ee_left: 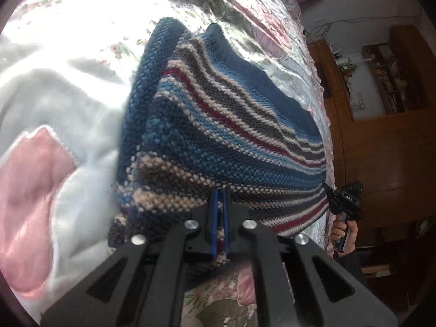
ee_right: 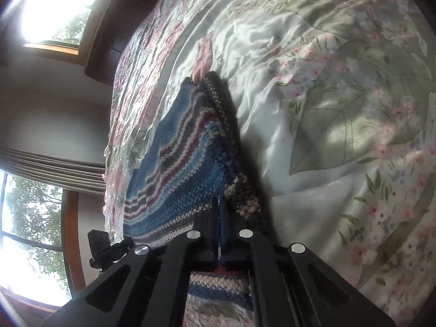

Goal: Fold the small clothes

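Left gripper (ee_left: 220, 193) is closed tight on the near edge of the knit (ee_left: 218, 125), its two blue-lined fingers (ee_left: 215, 218) pressed together with the striped wool pinched between them. In the right wrist view the right gripper (ee_right: 219, 204) is likewise clamped on the knit (ee_right: 185, 163), fingers together, with wool showing just behind them. The knit is a small striped garment in blue, grey, cream and dark red, with a plain blue part at its far end. It is held up between the two grippers and hangs doubled over the quilt (ee_left: 54, 95); whether its far end touches the quilt cannot be told.

From the left wrist view, the right gripper (ee_left: 328, 189) shows at the knit's right corner, with the person's hand (ee_left: 344, 230) wrapped around its handle. From the right wrist view, the left gripper's body (ee_right: 105, 248) shows at the near left, its fingertips hidden. The quilt is shiny, white with pink flowers and green leaves. A wooden cabinet (ee_left: 381, 141) stands far right of the bed, and windows (ee_right: 32, 231) with a curtain (ee_right: 54, 169) lie to the left.
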